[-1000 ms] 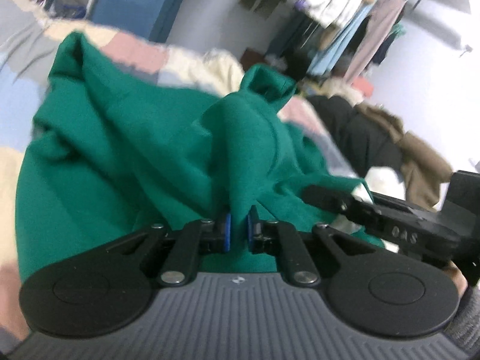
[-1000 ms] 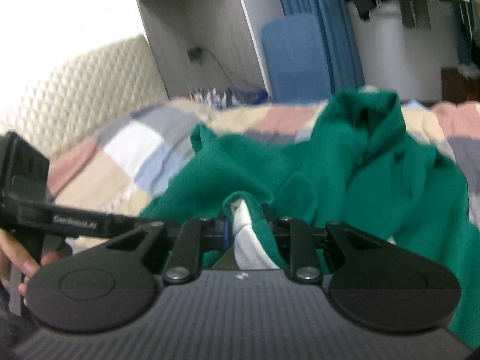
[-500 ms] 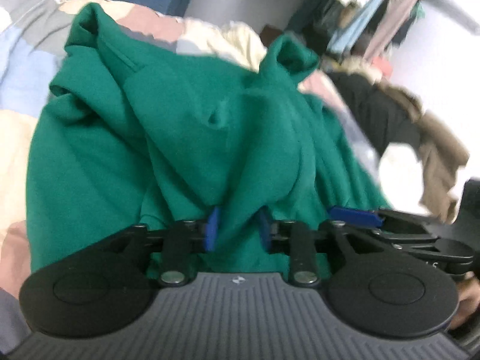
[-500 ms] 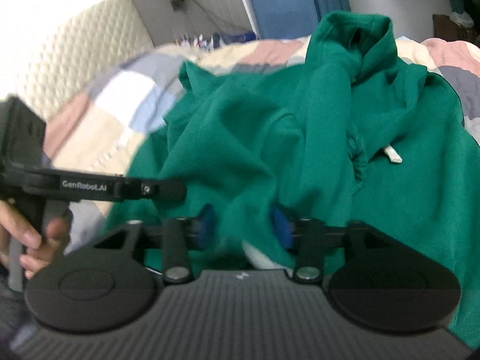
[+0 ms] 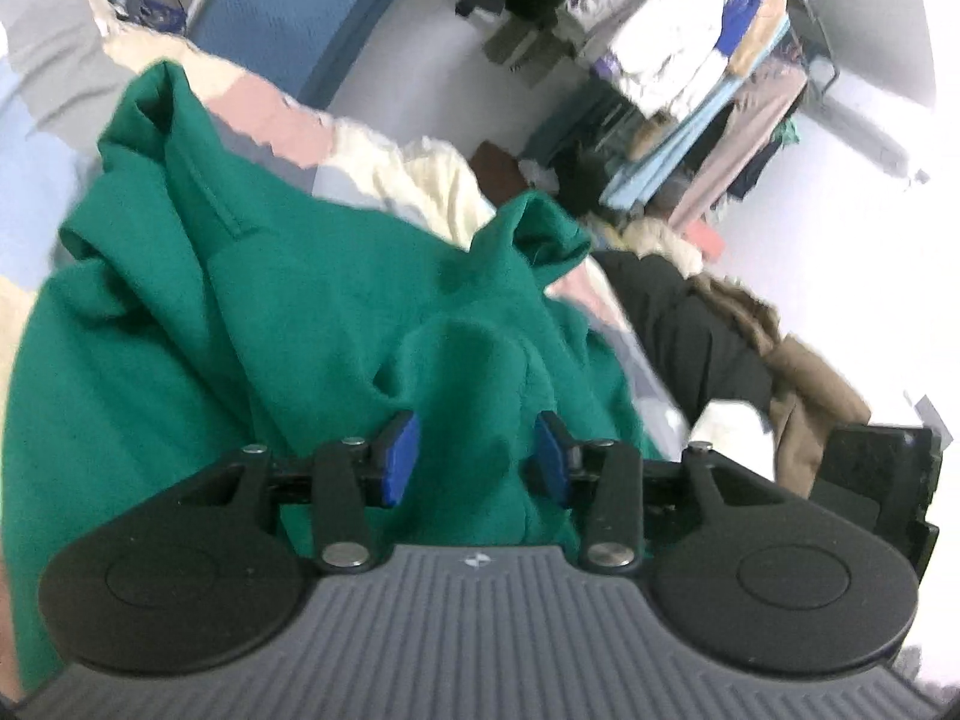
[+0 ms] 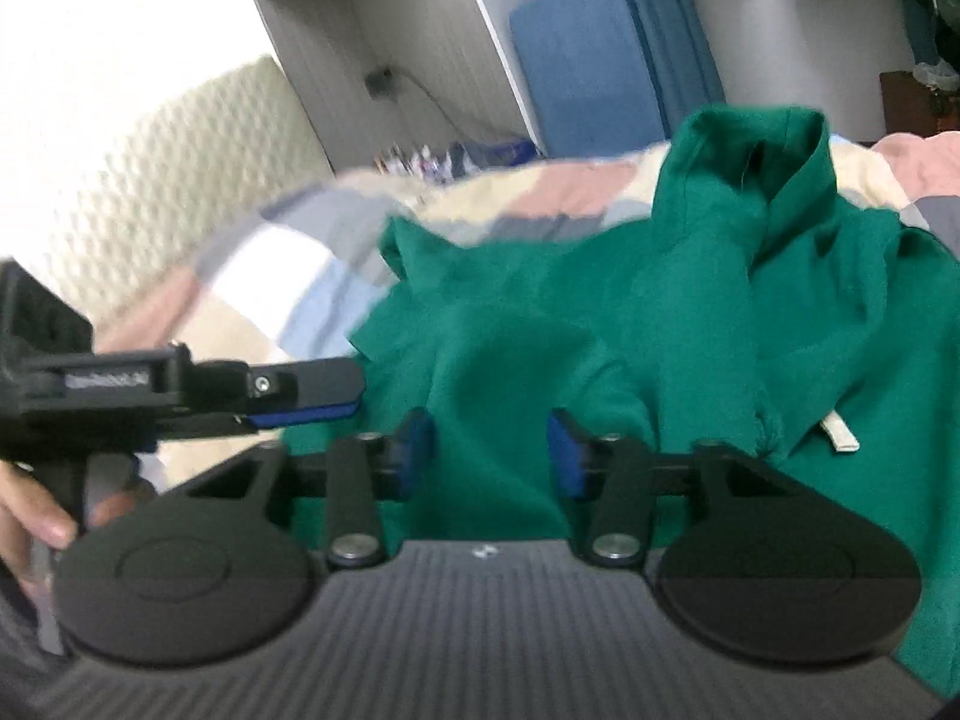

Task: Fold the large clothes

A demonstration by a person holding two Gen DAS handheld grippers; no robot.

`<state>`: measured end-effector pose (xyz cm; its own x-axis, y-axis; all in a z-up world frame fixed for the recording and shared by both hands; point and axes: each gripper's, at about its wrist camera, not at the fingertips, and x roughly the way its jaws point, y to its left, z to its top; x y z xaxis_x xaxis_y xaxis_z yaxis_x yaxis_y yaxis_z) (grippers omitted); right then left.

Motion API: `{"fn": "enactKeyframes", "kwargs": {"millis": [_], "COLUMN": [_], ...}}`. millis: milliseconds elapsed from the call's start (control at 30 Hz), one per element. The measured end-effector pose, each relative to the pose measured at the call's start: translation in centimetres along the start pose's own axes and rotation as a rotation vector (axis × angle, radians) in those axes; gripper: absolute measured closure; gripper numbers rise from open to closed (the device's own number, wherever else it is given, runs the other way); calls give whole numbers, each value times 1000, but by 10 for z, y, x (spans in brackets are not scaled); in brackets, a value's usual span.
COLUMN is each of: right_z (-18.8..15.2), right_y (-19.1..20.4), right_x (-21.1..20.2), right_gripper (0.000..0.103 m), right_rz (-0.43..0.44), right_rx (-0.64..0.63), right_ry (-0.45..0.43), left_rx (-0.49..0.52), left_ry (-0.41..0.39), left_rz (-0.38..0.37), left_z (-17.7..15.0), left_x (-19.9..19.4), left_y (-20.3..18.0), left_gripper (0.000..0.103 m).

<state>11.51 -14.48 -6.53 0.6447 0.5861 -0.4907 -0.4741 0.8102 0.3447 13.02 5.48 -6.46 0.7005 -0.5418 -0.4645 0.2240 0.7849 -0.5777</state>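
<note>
Judging the hoodie (image 5: 252, 324) soft and heavy, I open my left gripper (image 5: 477, 459) and narrow my right gripper (image 6: 489, 459) over loose folds, aiming for the hem.

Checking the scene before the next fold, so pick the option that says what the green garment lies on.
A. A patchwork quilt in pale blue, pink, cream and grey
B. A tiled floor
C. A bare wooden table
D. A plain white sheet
A: in the right wrist view the green garment is spread over a patchwork quilt whose pale blue, pink, cream and grey blocks show around its edges.
</note>
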Motion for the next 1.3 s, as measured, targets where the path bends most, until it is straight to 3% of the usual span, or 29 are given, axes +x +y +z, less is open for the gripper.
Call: {"fn": "enactKeyframes", "kwargs": {"millis": [167, 300, 533, 733, 800, 867, 1000, 1167, 1300], "right_z": [-19, -22, -28, -29, -27, -23, -11, 9, 39], "right_y": [-8, -7, -6, -8, -9, -9, -12, -26, -45], "right_x": [31, 29, 25, 20, 12, 2, -11, -2, 14], "right_gripper": [71, 71, 70, 69, 68, 65, 36, 36, 36], "right_rz": [-126, -128, -140, -127, -104, -81, -30, -34, -80], "right_rx": [-8, 4, 6, 36, 59, 75, 126, 161, 217], "right_ry": [183, 203, 211, 185, 156, 122, 44, 9, -48], "left_rx": [-8, 33, 104, 100, 91, 80, 45, 34, 2], "left_ry": [92, 162, 182, 149, 130, 88, -12, -76, -106], "left_rz": [34, 83, 166, 180, 184, 181, 179, 284, 299], "left_z": [-9, -21, -33, -34, -31, -25, -6, 25, 55], "left_x": [27, 48, 64, 57, 49, 36, 9, 9, 22], "left_y": [13, 9, 2, -2, -4, -5, 2, 25, 48], "left_gripper": [70, 73, 74, 73, 68, 54, 43, 38, 38]}}
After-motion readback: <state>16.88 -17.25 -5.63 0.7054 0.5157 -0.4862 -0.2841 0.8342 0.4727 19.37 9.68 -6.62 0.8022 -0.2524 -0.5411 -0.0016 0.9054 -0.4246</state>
